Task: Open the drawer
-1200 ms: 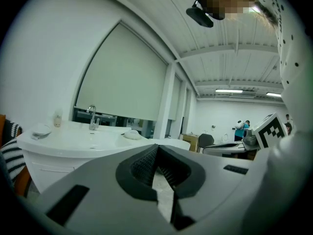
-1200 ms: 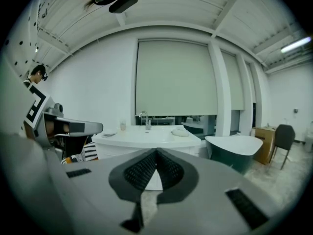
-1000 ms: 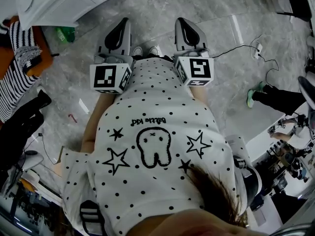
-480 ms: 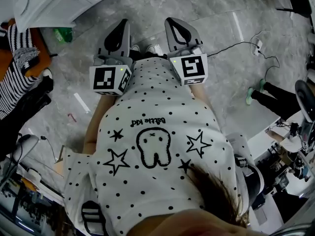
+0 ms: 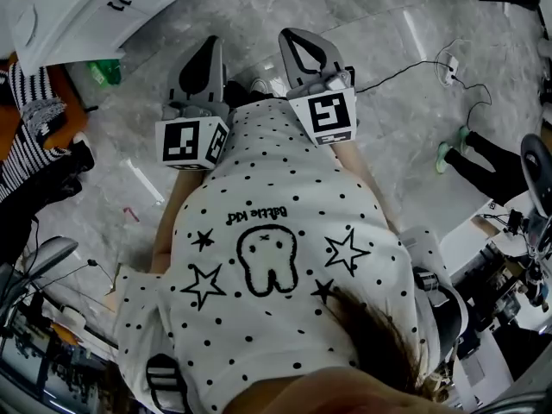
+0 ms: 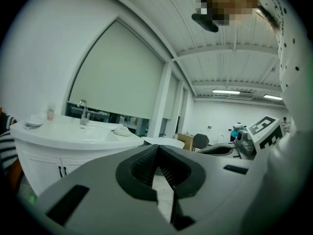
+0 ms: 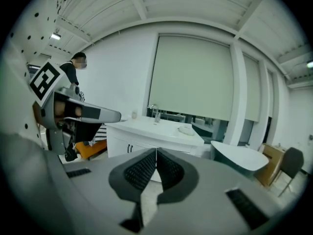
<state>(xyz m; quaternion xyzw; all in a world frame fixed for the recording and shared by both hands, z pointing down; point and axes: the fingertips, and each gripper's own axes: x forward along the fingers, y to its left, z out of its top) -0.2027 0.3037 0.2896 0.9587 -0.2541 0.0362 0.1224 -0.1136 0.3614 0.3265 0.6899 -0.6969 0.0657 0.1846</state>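
A white vanity cabinet (image 5: 60, 11) with small dark handles (image 5: 119, 3) stands at the head view's top left, well ahead of both grippers. It shows too in the left gripper view as the cabinet (image 6: 54, 153) with a sink and tap (image 6: 83, 112), and in the right gripper view as the cabinet (image 7: 146, 138). Which front is the drawer I cannot tell. My left gripper (image 5: 207, 54) (image 6: 157, 151) is shut and empty. My right gripper (image 5: 297, 46) (image 7: 156, 153) is shut and empty too. Both hang side by side over the grey marble floor (image 5: 362, 24).
A person in a striped top (image 5: 26, 128) stands at the left by something orange. A green object (image 5: 105, 72) lies beside the cabinet. A cable (image 5: 414, 67) crosses the floor at right, near another person's legs (image 5: 483, 158). A white oval table (image 7: 239, 155) stands right of the cabinet.
Both grippers have shifted over the floor towards the cabinet side. The right gripper has swung left and rolled a little. Both stay shut.
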